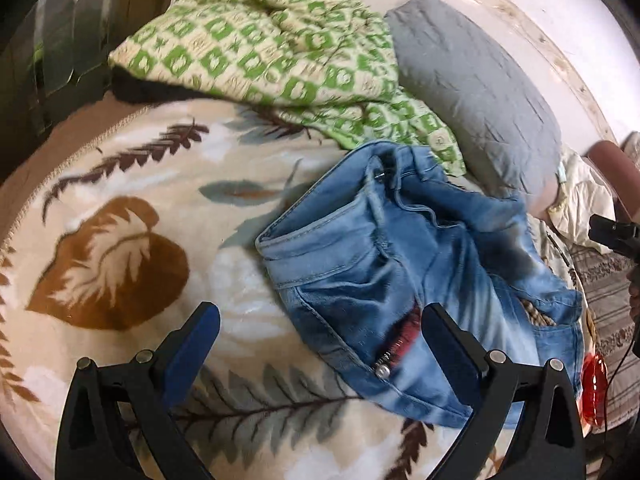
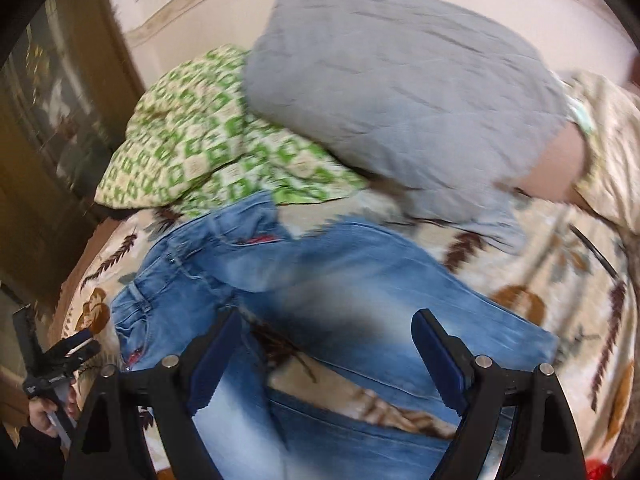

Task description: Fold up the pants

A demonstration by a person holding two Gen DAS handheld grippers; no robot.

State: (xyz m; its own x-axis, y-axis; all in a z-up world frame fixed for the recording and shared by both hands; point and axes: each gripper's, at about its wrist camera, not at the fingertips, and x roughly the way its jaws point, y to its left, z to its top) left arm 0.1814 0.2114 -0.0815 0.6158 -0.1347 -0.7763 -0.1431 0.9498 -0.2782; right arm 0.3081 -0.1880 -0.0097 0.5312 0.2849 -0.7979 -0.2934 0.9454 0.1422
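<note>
Both open tools (image 1: 320, 322) (image 2: 328, 330) hover over jeans (image 2: 320, 272).

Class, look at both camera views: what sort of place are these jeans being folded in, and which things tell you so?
Most likely a bedroom, on a bed. The light blue denim jeans lie on a cream fleece blanket printed with leaves, beside a grey quilted pillow and a green-and-cream patterned quilt.

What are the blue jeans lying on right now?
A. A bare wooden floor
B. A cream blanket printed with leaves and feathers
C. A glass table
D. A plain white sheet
B: the jeans are spread over a cream blanket with brown leaf and feather prints, which shows around them in both views, near a green checked cloth and a grey pillow.
</note>
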